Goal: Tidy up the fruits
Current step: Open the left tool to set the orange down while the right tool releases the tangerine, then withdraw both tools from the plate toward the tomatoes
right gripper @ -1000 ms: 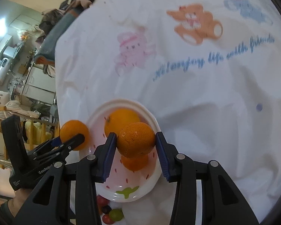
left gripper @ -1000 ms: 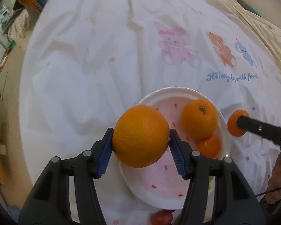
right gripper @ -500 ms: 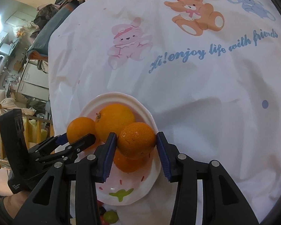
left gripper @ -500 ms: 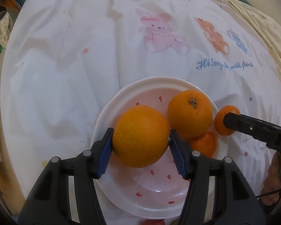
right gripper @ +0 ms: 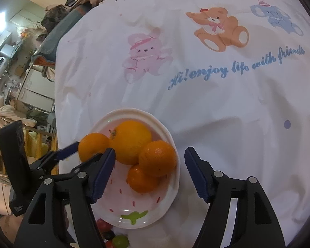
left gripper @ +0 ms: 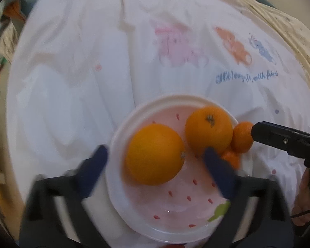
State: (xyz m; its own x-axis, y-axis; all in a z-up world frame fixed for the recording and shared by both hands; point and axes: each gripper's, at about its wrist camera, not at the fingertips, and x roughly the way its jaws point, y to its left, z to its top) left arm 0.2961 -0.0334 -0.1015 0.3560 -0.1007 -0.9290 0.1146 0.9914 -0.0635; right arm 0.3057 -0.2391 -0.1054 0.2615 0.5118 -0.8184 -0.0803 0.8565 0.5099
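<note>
A white plate (left gripper: 122, 136) with a pink inside holds several oranges. A large orange (left gripper: 155, 155) lies in it between the opening jaws of my left gripper (left gripper: 156, 163), whose blue pads stand clear of it. Beside it sits a stemmed orange (left gripper: 208, 130). In the right wrist view a mandarin (right gripper: 157, 159) rests on the plate (right gripper: 171, 194) against another mandarin (right gripper: 140, 179). My right gripper (right gripper: 150, 173) is opening, its pads well apart from the fruit. One finger (left gripper: 279, 139) of the right gripper shows by the plate's right rim.
A white tablecloth (right gripper: 217, 113) printed with bears and blue writing covers the round table. Small red, dark and green fruits (right gripper: 113, 239) lie by the plate's near edge. Cluttered furniture (right gripper: 20, 66) stands beyond the table's left edge. A hand (left gripper: 301, 206) shows at the right.
Both grippers' jaws have spread wide. The large orange and the mandarin, gripped a moment ago, now rest loose in the plate.
</note>
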